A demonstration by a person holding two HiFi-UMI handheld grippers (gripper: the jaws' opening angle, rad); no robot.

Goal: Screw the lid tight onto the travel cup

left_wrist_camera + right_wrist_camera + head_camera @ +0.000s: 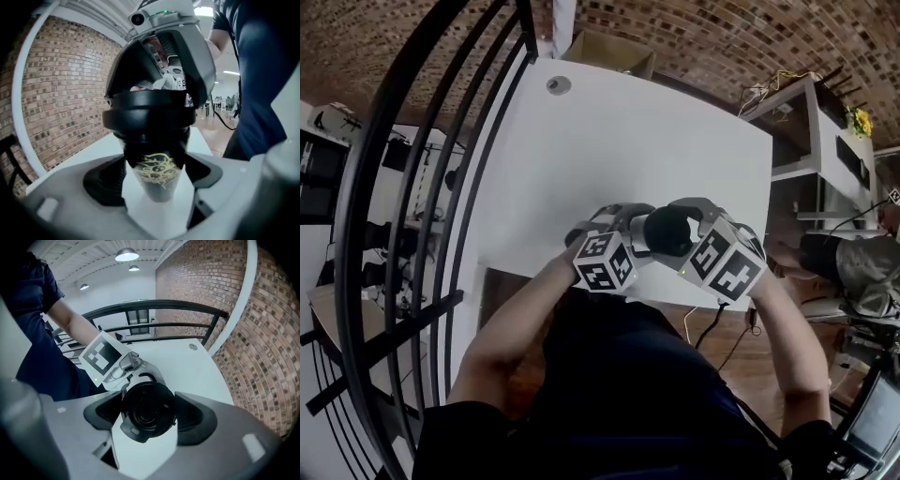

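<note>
I am looking down on the white table (609, 131), and both arms are meeting at its near edge, a little right of the middle.

On the left, the person's left forearm (520, 323) is reaching forward and turning inward, bare up to the dark sleeve. It is holding the left gripper (155, 178) on its side, so that it is pointing across at the travel cup (157, 166) from the left. Its marker cube (605, 261) is facing up to the head camera. The tongs of this gripper are standing wide. The cup's body is between them, but I am seeing a strip of white table on each side of it, so the pads are not pressing on it.

The cup is black with a gold drawing and is standing upright. The black lid (149, 112) is sitting on top of it. I cannot tell if its foot is touching the table.

On the right, the right gripper (151, 414) is coming at the cup from above and looking down onto the top of the lid. Its tongs are closing around the lid's rim, with both pads lying against it. Its marker cube (727, 264) is tilting toward the person. The right forearm (787, 328) is bending in from the right side.
</note>
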